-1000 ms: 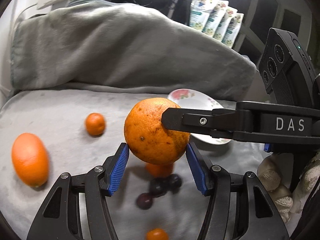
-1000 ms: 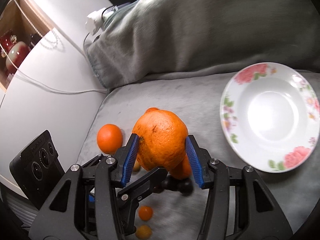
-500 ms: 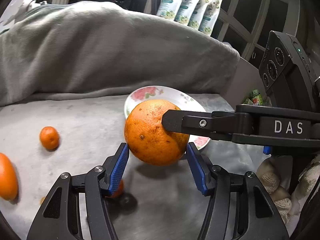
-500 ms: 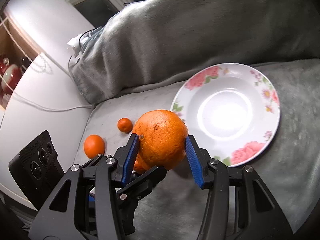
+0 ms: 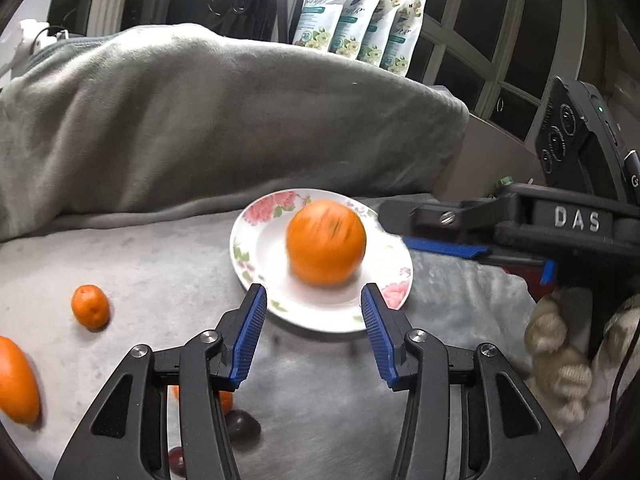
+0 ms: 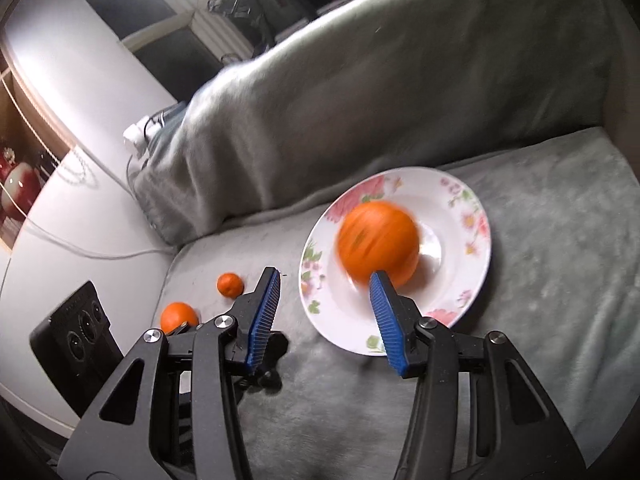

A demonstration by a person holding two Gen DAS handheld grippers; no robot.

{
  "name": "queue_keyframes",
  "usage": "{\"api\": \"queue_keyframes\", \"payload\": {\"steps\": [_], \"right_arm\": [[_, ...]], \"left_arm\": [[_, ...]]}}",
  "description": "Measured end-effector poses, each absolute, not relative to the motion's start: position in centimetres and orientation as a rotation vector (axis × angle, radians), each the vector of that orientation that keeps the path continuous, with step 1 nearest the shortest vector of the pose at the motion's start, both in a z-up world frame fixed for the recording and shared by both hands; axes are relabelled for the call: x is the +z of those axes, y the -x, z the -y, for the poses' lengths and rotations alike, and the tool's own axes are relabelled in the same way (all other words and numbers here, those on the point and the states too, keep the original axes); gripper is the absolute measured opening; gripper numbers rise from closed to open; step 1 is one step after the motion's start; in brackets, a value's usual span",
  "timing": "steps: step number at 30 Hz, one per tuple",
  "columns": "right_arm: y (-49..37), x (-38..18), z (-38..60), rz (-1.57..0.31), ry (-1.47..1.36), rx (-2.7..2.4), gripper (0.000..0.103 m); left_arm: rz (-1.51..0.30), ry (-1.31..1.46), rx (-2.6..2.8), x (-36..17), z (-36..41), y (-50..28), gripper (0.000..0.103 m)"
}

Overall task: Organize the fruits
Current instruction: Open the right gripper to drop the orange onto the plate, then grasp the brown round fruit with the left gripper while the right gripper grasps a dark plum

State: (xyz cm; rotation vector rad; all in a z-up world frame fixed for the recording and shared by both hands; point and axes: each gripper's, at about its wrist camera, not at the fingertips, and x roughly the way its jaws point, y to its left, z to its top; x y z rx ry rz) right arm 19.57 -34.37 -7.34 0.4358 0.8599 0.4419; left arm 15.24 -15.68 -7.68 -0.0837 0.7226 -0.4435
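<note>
The large orange (image 5: 326, 242) sits blurred in the white floral plate (image 5: 256, 248) on the grey blanket-covered seat (image 5: 160, 264), free of both tools. The left gripper (image 5: 312, 336) has its blue-padded jaws closing with nothing between them, just short of the plate's near rim, while the right gripper (image 6: 324, 316) stands parted and empty – one pad over the plate, in front of the orange, the other over the blanket. Away from the plate lie a small mandarin (image 5: 90, 306), a bigger orange fruit (image 5: 16, 380) at the frame edge, and a dark plum (image 5: 242, 424) beneath the left gripper – all loose on the seat.
</note>
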Motion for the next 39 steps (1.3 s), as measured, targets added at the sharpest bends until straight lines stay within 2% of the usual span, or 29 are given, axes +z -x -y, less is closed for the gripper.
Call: {"api": "queue_keyframes", "payload": {"steps": [3, 4, 8, 10, 12, 18, 29, 39], "right_arm": [[-19.2, -7.2, 35.2, -0.848, -0.432, 0.426, 0.052], [-19.0, -7.2, 35.3, -0.845, -0.430, 0.420, 0.053], [-18.4, -7.0, 35.8, -0.819, -0.408, 0.375, 0.068], [-17.9, -6.8, 36.1, -0.802, -0.397, 0.362, 0.074], [-17.6, -6.6, 36.1, -0.789, -0.388, 0.358, 0.084], [-16.5, -6.4, 35.0, -0.775, -0.308, 0.341, 0.085], [-13.9, -6.2, 32.0, -0.717, -0.189, 0.455, 0.085], [-13.3, -7.9, 28.5, -0.767, -0.068, 0.519, 0.085]], "left_arm": [[-0.722, 0.083, -0.442, -7.4, 15.2, -14.9, 0.047], [-0.721, 0.084, -0.441, -7.4, 15.0, -14.7, 0.051], [-0.718, 0.090, -0.435, -7.1, 14.4, -14.3, 0.062], [-0.719, 0.092, -0.432, -7.0, 14.2, -14.4, 0.063], [-0.719, 0.087, -0.426, -7.0, 14.1, -14.3, 0.063], [-0.720, 0.097, -0.423, -6.8, 13.1, -13.8, 0.070], [-0.682, 0.117, -0.307, -5.4, 5.5, -12.1, 0.070], [-0.716, 0.158, -0.234, -6.9, 1.3, -10.3, 0.069]]}}
